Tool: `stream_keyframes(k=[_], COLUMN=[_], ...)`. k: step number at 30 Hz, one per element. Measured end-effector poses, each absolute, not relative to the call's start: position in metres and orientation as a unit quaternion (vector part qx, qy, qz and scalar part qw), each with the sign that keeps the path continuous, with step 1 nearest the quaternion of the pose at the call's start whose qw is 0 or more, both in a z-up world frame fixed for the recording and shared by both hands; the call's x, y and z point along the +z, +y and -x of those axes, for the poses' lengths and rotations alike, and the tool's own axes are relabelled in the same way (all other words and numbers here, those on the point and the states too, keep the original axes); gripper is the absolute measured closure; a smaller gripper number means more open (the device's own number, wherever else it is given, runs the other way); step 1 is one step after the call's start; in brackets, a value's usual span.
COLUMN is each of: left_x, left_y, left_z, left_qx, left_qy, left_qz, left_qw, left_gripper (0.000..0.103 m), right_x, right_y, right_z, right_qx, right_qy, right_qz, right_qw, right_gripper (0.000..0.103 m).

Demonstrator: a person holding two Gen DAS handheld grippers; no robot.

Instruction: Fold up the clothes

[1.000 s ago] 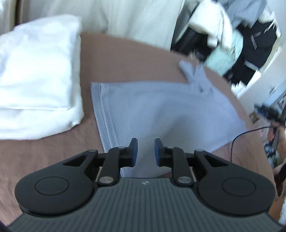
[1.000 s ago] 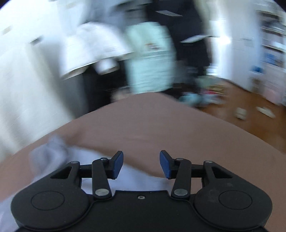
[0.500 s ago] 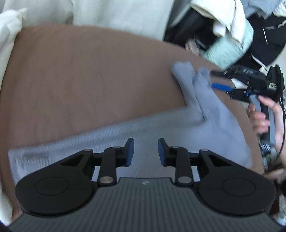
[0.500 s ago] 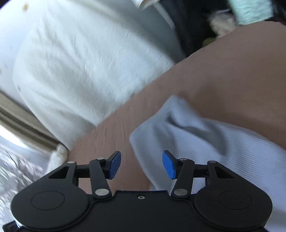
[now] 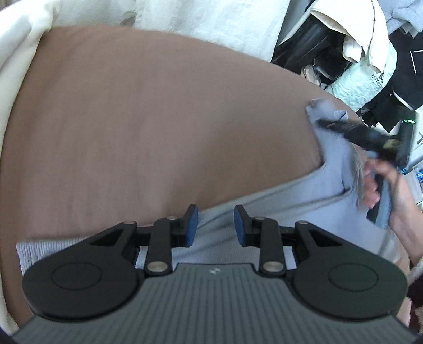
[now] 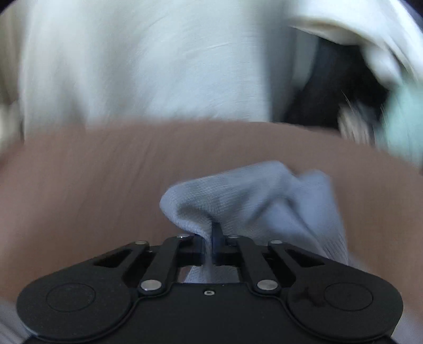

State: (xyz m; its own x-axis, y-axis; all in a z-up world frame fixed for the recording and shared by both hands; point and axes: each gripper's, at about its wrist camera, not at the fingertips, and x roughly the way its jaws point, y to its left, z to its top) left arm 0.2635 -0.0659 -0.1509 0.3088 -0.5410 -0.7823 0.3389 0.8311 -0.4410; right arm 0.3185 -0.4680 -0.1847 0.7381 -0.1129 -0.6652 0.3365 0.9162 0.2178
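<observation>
1. Nearest in the left wrist view, the left gripper (image 5: 213, 225) hangs with its blue-padded fingers (image 5: 192, 225) parted by a moderate gap and nothing between them. It sits just above the near long edge of a pale blue garment (image 5: 264, 211).
2. The garment, a fine ribbed knit, lies in a flat band across the near edge of a bed (image 5: 158, 119) covered in a smooth brown sheet. It runs from the near left corner area toward the right edge.
3. In the right wrist view, the right gripper (image 6: 212, 238) has its fingers closed tight on a bunched fold of the same garment (image 6: 251, 195). The cloth puckers up and over the fingertips in soft rounded folds.
4. In the left wrist view, toward the right edge of the bed, a narrow sleeve-like end of the garment rises where the right gripper (image 5: 325, 123), held by the person's hand (image 5: 383, 185), pinches it.
5. The knit looks light, limp and slightly stretchy, so it should drape and sag wherever it is unsupported. A hem, corner or sleeve end seems the best place to take hold, since a pinch mid-panel only gathers a loose bunch.
6. Farthest off, white bedding (image 5: 211, 21) lies along the far edge of the bed. Beyond the far right corner is a jumbled heap of dark and pale clothes (image 5: 370, 53).
</observation>
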Motion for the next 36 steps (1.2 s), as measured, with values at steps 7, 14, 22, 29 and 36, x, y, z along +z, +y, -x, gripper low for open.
stream_keyframes(k=[7, 14, 22, 29, 36], left_x=[-0.153, -0.155, -0.147, -0.146, -0.143], left_y=[-0.063, -0.061, -0.064, -0.075, -0.080], left_z=[-0.270, -0.267, -0.270, -0.271, -0.269], left_qx=[-0.273, -0.264, -0.257, -0.261, -0.270], left_qy=[0.521, 0.523, 0.513, 0.509, 0.510], left_qz=[0.112, 0.112, 0.107, 0.098, 0.083], left_qw=[0.801, 0.803, 0.812, 0.814, 0.813], left_gripper=[0.074, 0.074, 0.074, 0.072, 0.072], right_x=[-0.216, -0.202, -0.131, -0.154, -0.185], right_y=[-0.538, -0.512, -0.506, -0.526, -0.521], right_z=[-0.236, -0.263, -0.258, -0.199, -0.194], right_qx=[-0.135, 0.003, -0.034, -0.178, -0.117], right_qy=[0.236, 0.196, 0.254, 0.315, 0.311], right_qz=[-0.457, -0.545, -0.405, -0.353, -0.427], right_qw=[0.847, 0.815, 0.878, 0.863, 0.841], right_gripper=[0.097, 0.070, 0.059, 0.053, 0.062])
